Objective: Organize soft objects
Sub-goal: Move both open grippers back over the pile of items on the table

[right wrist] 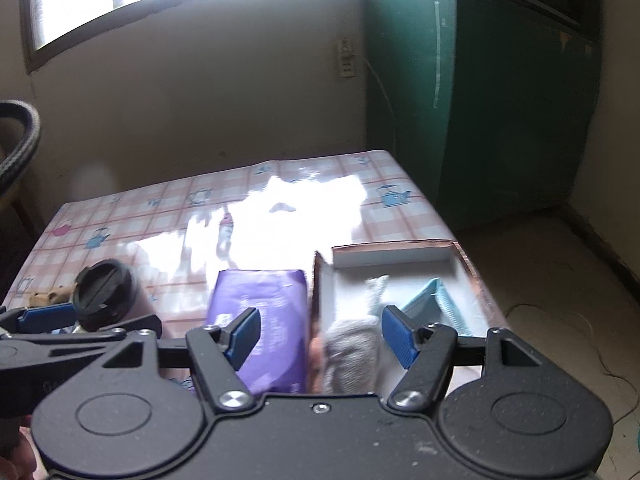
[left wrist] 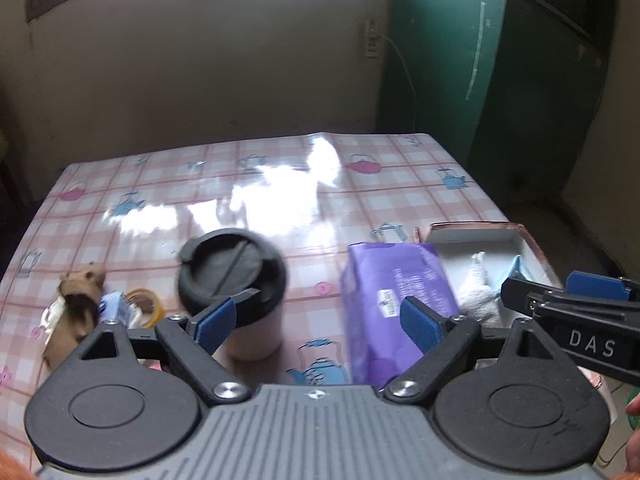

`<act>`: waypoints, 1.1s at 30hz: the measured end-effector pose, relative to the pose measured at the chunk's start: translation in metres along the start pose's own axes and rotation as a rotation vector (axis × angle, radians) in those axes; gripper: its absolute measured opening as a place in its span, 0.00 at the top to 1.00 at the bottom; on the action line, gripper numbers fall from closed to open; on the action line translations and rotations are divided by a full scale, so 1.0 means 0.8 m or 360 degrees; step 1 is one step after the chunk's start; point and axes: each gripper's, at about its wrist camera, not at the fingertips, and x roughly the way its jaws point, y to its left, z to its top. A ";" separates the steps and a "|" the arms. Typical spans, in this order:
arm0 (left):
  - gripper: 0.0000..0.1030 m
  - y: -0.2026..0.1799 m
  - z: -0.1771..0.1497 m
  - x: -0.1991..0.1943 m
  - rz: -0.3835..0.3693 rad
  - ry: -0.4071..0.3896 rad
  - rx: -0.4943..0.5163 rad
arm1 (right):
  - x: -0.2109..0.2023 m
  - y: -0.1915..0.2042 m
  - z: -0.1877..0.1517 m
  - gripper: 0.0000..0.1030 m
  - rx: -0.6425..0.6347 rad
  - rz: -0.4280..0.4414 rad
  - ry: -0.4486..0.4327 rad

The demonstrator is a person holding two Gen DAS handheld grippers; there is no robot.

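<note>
Pink checked tablecloth [left wrist: 192, 204] holds the purple soft plastic pack [left wrist: 394, 304] beside the open cardboard box [right wrist: 400, 249]; with left gripper [left wrist: 316, 320] and right gripper [right wrist: 320, 340] both wide and empty, you should straddle its sides squarely before squeezing gently.

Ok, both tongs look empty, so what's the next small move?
Probably bring the open left tongs left toward the brown plush toy. It lies on the table outside the box, which already holds a grey cloth.
</note>
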 end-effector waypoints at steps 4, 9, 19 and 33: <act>0.11 0.021 -0.007 -0.006 0.0047 -0.0006 -0.0027 | -0.002 0.024 -0.005 0.23 -0.0039 0.0047 0.0001; 0.11 0.051 -0.018 -0.012 0.0085 0.0004 -0.0082 | -0.004 0.057 -0.012 0.23 -0.0094 0.0101 0.0007; 0.11 0.100 -0.038 -0.022 0.0174 0.0016 -0.0162 | -0.001 0.112 -0.027 0.23 -0.0177 0.0189 0.0040; 0.09 0.165 -0.067 -0.043 0.0240 0.0011 -0.0272 | 0.001 0.176 -0.052 0.23 -0.0286 0.0358 0.0093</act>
